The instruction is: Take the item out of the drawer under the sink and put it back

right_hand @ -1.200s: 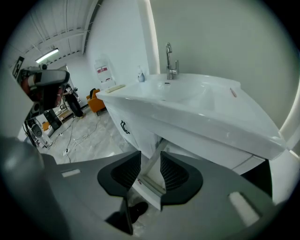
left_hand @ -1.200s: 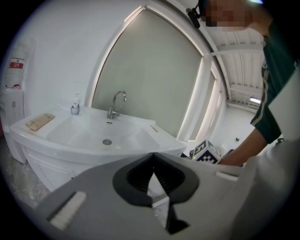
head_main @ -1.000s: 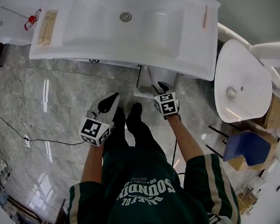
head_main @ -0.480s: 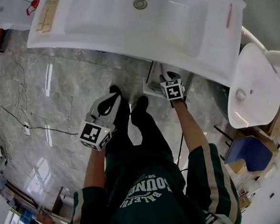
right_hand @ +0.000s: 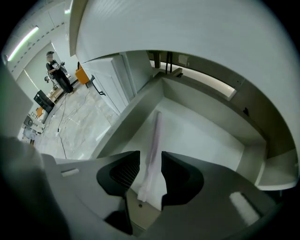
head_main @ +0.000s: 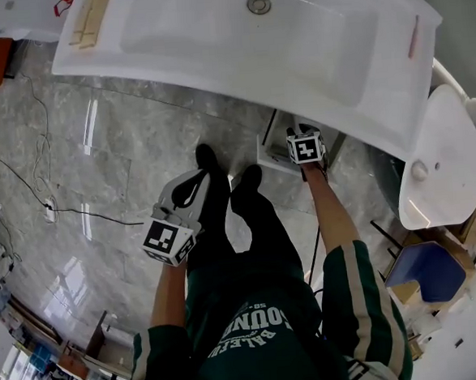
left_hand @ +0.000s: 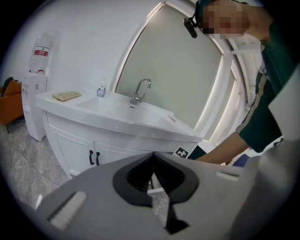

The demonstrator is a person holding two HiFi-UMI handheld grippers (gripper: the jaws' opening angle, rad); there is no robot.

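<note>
The right gripper [right_hand: 150, 154] has sunk into the open white drawer [right_hand: 201, 136], jaws just widened astride the slim pink wrapped stick [right_hand: 157, 126] (pads clear), seemingly to grasp.

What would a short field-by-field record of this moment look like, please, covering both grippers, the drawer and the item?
Setting: person standing at a white sink vanity
Drawer: the drawer under the sink stands open
Item: thin pink stick lying flat on the drawer floor
Right gripper: right gripper points down into the drawer; its jaws have just been opening and stand apart, the stick between them, not gripped
Left gripper: left gripper has its jaws together, empty, away from the drawer
</note>
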